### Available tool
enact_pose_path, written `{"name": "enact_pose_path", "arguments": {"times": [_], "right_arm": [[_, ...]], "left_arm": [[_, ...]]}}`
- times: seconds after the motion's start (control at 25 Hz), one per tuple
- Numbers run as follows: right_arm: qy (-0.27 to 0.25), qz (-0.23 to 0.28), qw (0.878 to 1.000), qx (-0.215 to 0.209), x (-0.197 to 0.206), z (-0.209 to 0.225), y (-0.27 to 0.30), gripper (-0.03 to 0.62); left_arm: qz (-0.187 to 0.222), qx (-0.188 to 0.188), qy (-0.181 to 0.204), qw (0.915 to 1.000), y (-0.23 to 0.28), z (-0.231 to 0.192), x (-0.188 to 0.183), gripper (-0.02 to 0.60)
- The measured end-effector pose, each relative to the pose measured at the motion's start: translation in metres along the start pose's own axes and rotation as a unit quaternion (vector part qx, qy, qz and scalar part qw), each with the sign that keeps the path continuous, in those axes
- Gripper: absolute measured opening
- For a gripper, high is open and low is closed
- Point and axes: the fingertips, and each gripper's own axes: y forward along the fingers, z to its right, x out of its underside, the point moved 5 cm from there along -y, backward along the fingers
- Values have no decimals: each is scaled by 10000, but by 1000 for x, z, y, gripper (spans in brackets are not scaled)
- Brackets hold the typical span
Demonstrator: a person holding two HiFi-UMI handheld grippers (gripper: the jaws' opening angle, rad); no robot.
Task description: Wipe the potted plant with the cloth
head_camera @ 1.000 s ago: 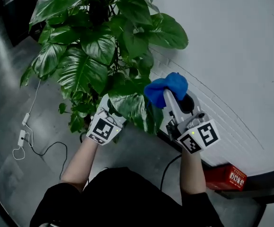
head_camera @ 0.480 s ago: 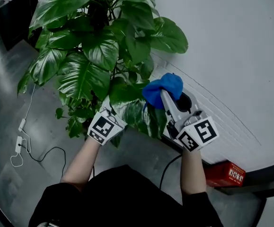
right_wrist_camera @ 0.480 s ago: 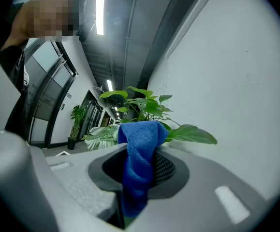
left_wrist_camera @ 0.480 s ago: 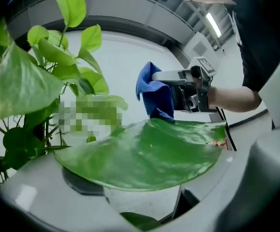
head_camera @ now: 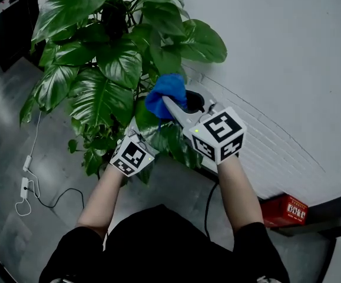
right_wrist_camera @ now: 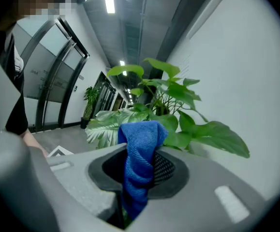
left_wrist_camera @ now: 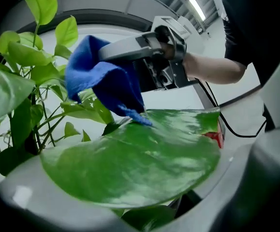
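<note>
beside the white wall [head_camera: 288, 52], potted plant [head_camera: 105, 69] leaves spread over grey floor [head_camera: 11, 158].

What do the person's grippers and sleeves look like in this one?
The left gripper and right gripper are light grey plastic, each with a white cube of black square markers; the right cube has a small green light. Black pads line the right jaws. The sleeves are black and short.

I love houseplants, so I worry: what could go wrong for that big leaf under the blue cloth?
The left tongs are opening with the big leaf lying between them, so it may lose support and sag away from the blue cloth. The right tongs pinch only a fold of cloth; pushing hard might let their tips scrape or tear the leaf.
</note>
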Motion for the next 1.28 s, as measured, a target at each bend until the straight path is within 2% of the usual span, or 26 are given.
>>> {"name": "enact_pose_path", "arguments": {"times": [0.2,0.32,0.48,0.6,1.0,1.2,1.28], "right_arm": [[-302,-877,9956,-161,25,-20,43,89],[-590,-1054,9924,-253,35,-32,45,89],[-786,-1062,9903,-426,41,-42,42,89],[-811,-986,9905,-507,44,-47,38,89],[-1145,-645,9905,-413,37,-63,6,89],[-1090,-607,9914,-404,43,-70,-9,89],[-1166,-539,9913,-272,45,-73,-17,89]], "left_arm": [[-164,56,78,9998,0,0,2,460],[-112,102,-88,9998,-2,1,0,460],[22,138,-289,9995,-6,3,-5,476],[-31,84,-332,9994,-8,4,-6,476],[-37,-21,-487,9988,-6,1,-10,476],[-25,-106,-483,9988,-5,-1,-12,476],[-24,-101,-526,9986,-5,-1,-12,476]]}}
